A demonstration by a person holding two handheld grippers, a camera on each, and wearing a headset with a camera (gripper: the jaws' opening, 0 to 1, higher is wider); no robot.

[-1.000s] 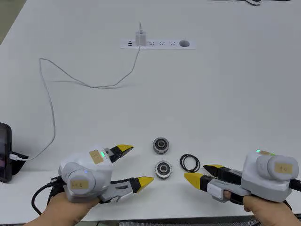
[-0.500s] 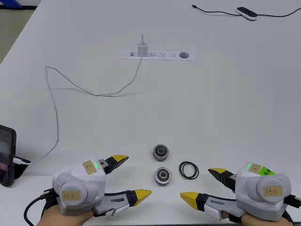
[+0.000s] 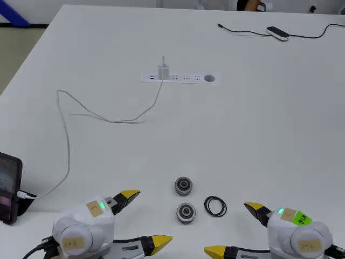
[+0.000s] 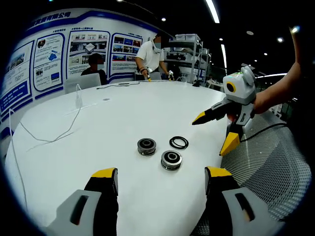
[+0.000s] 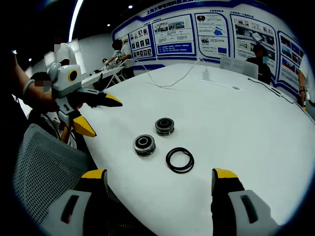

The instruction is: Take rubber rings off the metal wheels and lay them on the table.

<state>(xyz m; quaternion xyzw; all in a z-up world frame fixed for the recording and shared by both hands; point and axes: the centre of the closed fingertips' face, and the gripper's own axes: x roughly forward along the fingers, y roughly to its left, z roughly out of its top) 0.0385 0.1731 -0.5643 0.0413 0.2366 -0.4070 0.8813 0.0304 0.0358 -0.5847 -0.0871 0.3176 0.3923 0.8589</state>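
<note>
Two metal wheels lie on the white table: one farther [image 3: 183,185] [image 4: 146,146] [image 5: 165,126], one nearer [image 3: 186,212] [image 4: 171,159] [image 5: 144,144]. Right of them lie black rubber rings [image 3: 215,206] [image 4: 178,142] [image 5: 179,160], loose on the table top. My left gripper [image 3: 145,218] [image 4: 161,179] is at the near left edge, open, holding nothing. On the near right my right gripper [image 3: 237,229] [image 5: 161,179] is open too, with nothing between its yellow tips. Both stand back from the wheels.
A white power strip [image 3: 180,78] with a plugged charger lies at mid table; its cable [image 3: 67,140] runs to a phone [image 3: 8,186] at the left edge. A remote and black cord [image 3: 277,33] lie far right. People sit at the table's far end [image 4: 150,54].
Both grippers have drawn back toward the near table edge. The camera has tilted up, so the wheels and rings sit lower in the picture; they have not moved on the table.
</note>
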